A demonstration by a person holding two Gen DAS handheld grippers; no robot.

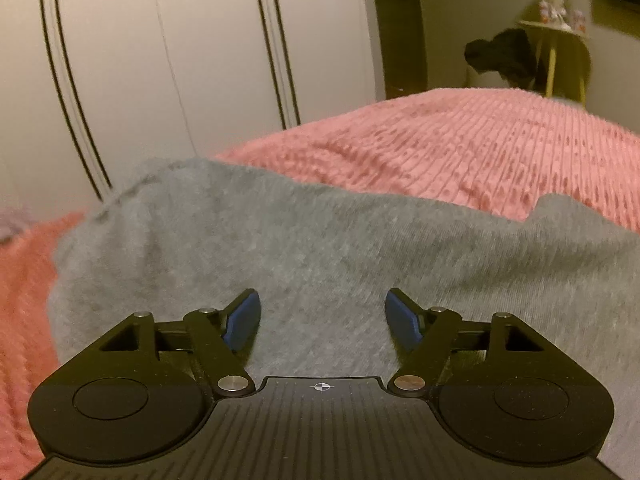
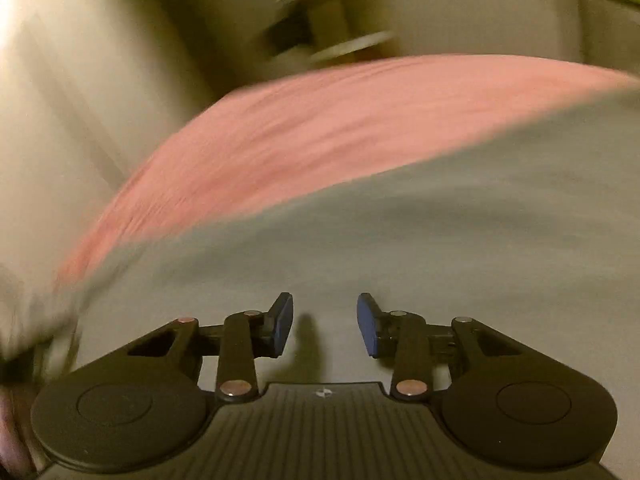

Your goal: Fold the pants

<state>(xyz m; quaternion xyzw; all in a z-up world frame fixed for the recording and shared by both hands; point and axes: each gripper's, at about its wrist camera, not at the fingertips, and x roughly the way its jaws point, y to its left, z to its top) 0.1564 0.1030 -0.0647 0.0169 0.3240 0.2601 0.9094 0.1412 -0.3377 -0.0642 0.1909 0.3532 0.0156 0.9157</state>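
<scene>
Looking along the left gripper point(image 1: 322, 318), the left wrist view shows its jaws spread wide with nothing between them, only the grey pants point(image 1: 320, 256) under and in front of them. The blue pads point(image 1: 242, 320) are apart from each other, just above the cloth; I cannot tell if they touch it. The pants lie spread on a pink knitted blanket point(image 1: 460, 148), and their far edge makes a wavy line across it. Behind the blanket stands a white wardrobe point(image 1: 160, 60) with dark vertical lines. At the right, further back, there is a small yellow table point(image 1: 560, 44) with a dark cloth point(image 1: 500, 54) beside it.

The right wrist view is strongly blurred. The right gripper point(image 2: 325, 324) also has its jaws apart, less wide than the left ones, and they hold nothing. Grey pants point(image 2: 440, 240) fill the area below and ahead, and the pink blanket point(image 2: 320, 128) shows beyond their edge. The background is too smeared to name.
</scene>
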